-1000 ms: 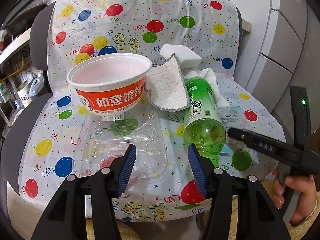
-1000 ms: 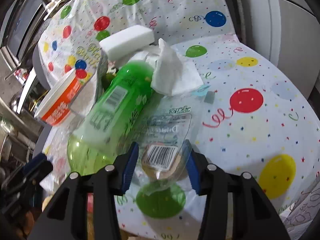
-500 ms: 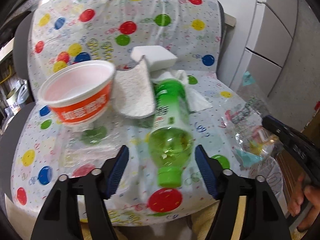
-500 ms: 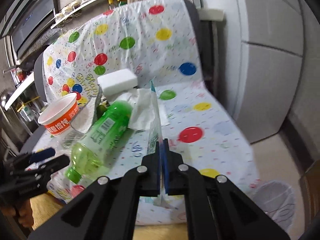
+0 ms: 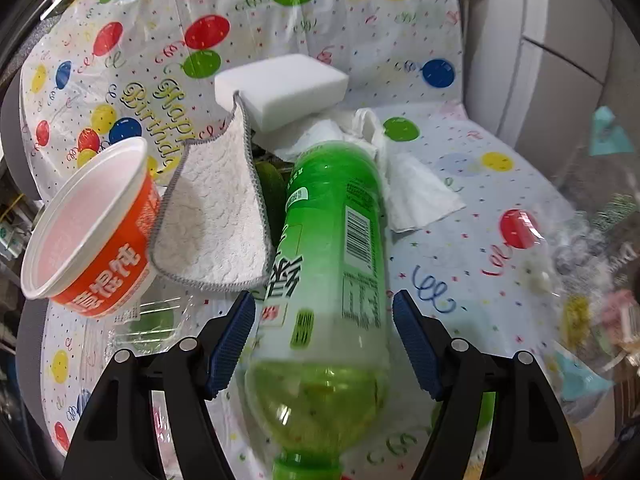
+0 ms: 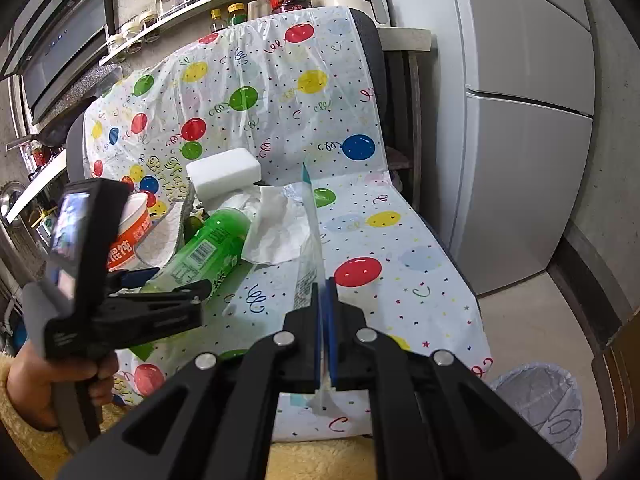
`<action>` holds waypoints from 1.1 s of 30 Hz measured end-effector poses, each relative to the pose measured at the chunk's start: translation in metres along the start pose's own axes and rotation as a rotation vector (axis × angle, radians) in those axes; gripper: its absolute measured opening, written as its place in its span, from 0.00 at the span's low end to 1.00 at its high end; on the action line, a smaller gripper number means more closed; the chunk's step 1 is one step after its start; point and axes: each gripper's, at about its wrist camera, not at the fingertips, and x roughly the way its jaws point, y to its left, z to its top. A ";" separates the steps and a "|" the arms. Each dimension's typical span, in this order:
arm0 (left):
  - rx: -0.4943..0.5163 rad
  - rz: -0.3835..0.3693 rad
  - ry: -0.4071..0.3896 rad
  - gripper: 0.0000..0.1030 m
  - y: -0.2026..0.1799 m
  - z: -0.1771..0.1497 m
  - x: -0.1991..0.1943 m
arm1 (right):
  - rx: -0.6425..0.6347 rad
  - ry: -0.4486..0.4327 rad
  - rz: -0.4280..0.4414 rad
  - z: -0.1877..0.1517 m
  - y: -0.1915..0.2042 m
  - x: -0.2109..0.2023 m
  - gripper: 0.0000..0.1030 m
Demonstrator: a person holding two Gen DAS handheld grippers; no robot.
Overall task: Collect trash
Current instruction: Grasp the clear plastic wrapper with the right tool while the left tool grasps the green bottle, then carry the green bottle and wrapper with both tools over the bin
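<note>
The left gripper, fingers spread, has advanced to straddle the green bottle. The right gripper still pinches the clear wrapper, lifted. Left of the bottle, the noodle bowl sits empty.

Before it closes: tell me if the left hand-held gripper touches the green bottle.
Apart. In the left wrist view, both fingers of the left hand-held gripper straddle the green bottle with gaps.
</note>
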 end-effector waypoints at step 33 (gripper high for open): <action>-0.145 -0.367 -0.171 0.56 0.019 -0.051 -0.100 | 0.083 -0.033 0.016 -0.009 -0.015 -0.033 0.03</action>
